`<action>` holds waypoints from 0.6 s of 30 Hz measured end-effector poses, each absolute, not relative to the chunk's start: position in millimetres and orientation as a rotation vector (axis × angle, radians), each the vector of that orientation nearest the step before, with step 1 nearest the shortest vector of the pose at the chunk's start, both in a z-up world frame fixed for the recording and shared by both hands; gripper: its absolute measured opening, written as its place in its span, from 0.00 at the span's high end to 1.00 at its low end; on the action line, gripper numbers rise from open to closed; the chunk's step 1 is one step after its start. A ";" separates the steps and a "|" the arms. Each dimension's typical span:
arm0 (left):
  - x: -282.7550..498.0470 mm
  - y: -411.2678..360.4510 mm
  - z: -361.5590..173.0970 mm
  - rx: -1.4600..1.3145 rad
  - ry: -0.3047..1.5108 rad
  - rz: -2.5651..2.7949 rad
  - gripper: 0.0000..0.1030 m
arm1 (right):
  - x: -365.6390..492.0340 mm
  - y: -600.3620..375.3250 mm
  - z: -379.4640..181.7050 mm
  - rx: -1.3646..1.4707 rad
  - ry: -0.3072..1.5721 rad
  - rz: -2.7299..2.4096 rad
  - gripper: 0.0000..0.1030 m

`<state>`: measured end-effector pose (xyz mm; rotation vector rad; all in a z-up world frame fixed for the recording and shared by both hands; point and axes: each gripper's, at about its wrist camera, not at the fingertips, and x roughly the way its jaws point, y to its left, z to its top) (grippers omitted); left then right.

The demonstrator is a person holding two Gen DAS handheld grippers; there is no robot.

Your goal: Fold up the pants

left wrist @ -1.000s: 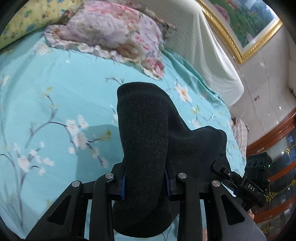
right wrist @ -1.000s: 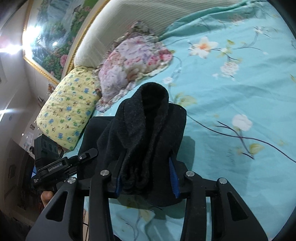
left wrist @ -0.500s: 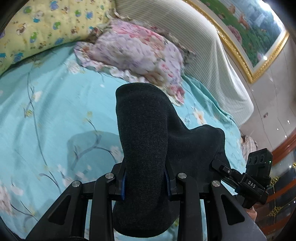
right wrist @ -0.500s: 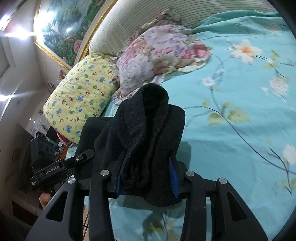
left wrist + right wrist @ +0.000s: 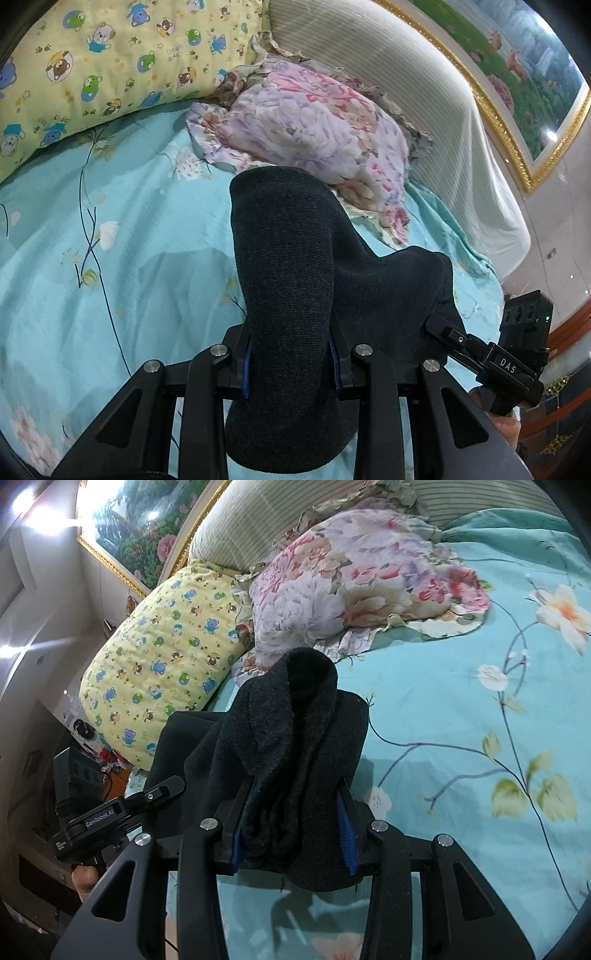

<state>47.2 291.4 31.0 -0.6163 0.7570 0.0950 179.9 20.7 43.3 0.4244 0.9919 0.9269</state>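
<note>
The dark charcoal pants hang bunched between my two grippers above the turquoise flowered bedsheet. My left gripper is shut on a thick fold of the pants, which rises over its fingers. My right gripper is shut on another bunched fold of the pants. The right gripper also shows at the right edge of the left wrist view, and the left gripper at the left of the right wrist view. The pants stretch between them, lifted off the bed.
A pink and lilac flowered pillow and a yellow bear-print pillow lie at the head of the bed. Behind them are a striped padded headboard and a gold-framed painting. Dark furniture stands off the bed's side.
Both grippers, still holding the pants, have moved toward the head of the bed; the pillows and headboard now fill more of both views.
</note>
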 end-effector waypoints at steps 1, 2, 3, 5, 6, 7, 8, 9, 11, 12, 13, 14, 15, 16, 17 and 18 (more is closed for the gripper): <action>48.4 291.7 30.5 -0.616 0.758 0.097 0.71 | 183.2 23.7 41.5 0.421 0.996 0.928 0.59; 49.7 292.1 29.7 -0.614 0.758 0.100 0.71 | 184.9 25.7 40.1 0.418 0.998 0.929 0.59; 51.4 293.5 28.3 -0.611 0.759 0.105 0.71 | 186.5 27.7 39.0 0.414 0.999 0.928 0.59; 54.1 295.1 25.6 -0.611 0.764 0.110 0.71 | 189.4 31.8 36.6 0.406 0.999 0.928 0.59; 55.3 296.3 23.5 -0.615 0.768 0.112 0.71 | 190.6 33.5 35.4 0.405 1.001 0.928 0.59; 56.4 297.6 21.0 -0.620 0.772 0.114 0.71 | 191.9 35.1 33.6 0.401 1.005 0.928 0.59; 57.1 298.2 19.6 -0.622 0.775 0.115 0.71 | 192.9 36.2 32.4 0.399 1.009 0.928 0.59; 58.6 299.3 16.9 -0.623 0.780 0.116 0.71 | 194.1 37.5 30.9 0.396 1.013 0.928 0.59; 60.4 300.3 13.3 -0.623 0.787 0.119 0.71 | 196.4 39.7 27.2 0.393 1.025 0.927 0.59; 61.3 300.9 10.8 -0.622 0.791 0.121 0.71 | 197.5 40.5 25.1 0.392 1.032 0.926 0.59; 62.3 301.4 8.2 -0.621 0.796 0.122 0.71 | 198.3 41.4 22.8 0.390 1.039 0.926 0.58; 62.5 301.7 6.5 -0.621 0.799 0.122 0.70 | 198.9 42.2 21.3 0.388 1.043 0.925 0.58; 63.1 302.3 4.1 -0.623 0.802 0.123 0.70 | 199.3 42.6 20.0 0.387 1.046 0.925 0.58; 63.2 303.0 2.0 -0.624 0.804 0.123 0.70 | 200.1 43.1 18.3 0.385 1.050 0.926 0.57; 63.0 303.5 -0.3 -0.625 0.807 0.124 0.69 | 200.6 43.4 17.0 0.383 1.052 0.927 0.57; 63.9 304.3 -2.9 -0.628 0.812 0.127 0.67 | 200.7 43.6 16.1 0.382 1.053 0.927 0.56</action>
